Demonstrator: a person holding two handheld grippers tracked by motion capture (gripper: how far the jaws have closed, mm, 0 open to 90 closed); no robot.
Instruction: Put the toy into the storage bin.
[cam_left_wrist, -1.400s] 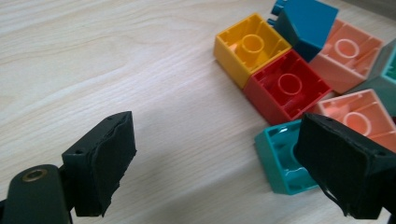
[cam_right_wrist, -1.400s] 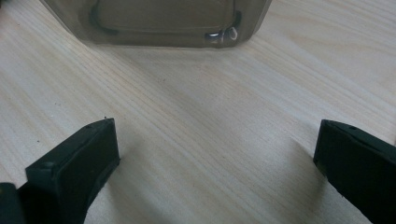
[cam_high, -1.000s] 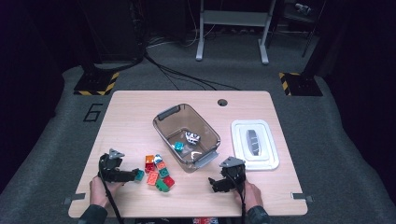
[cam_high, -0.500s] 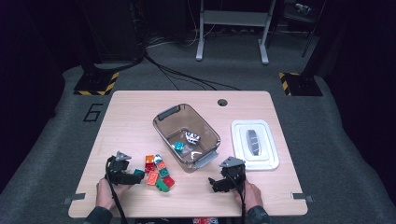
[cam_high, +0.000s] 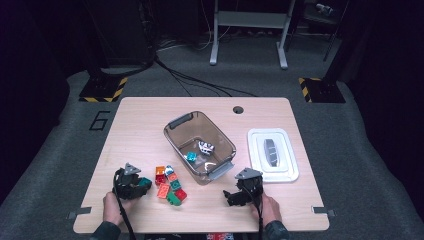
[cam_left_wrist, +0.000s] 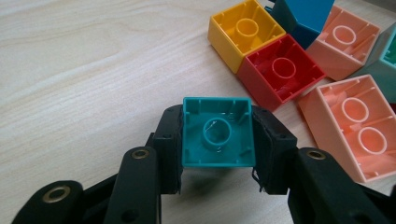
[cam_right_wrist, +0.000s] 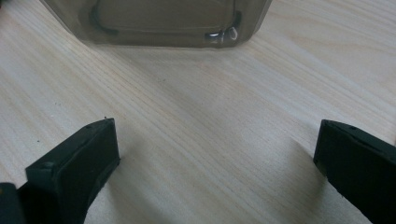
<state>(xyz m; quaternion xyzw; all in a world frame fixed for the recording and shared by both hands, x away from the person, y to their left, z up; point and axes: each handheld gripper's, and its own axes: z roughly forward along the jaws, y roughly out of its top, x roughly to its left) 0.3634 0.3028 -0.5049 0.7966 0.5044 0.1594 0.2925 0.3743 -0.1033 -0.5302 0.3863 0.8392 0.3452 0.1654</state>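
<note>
While bin (cam_high: 176, 131) holds bricks (cam_high: 198, 151), lid (cam_high: 272, 155) aside.

Two black grippers are seen – the left gripper (cam_high: 131, 184) and the right gripper (cam_high: 243, 189) – each topped by a grey three-cornered plate and trailed by a black cable. Brass-ringed screw holes are set into the matte jaws; dark sleeves are worn.

In my left claw view, the pale pink brick (cam_left_wrist: 356, 126) at lower right runs off the frame edge. High view: the small pieces (cam_high: 200, 151) inside the bin (cam_high: 176, 123) are too tiny to identify, and my forearms are cropped at the bottom.
</note>
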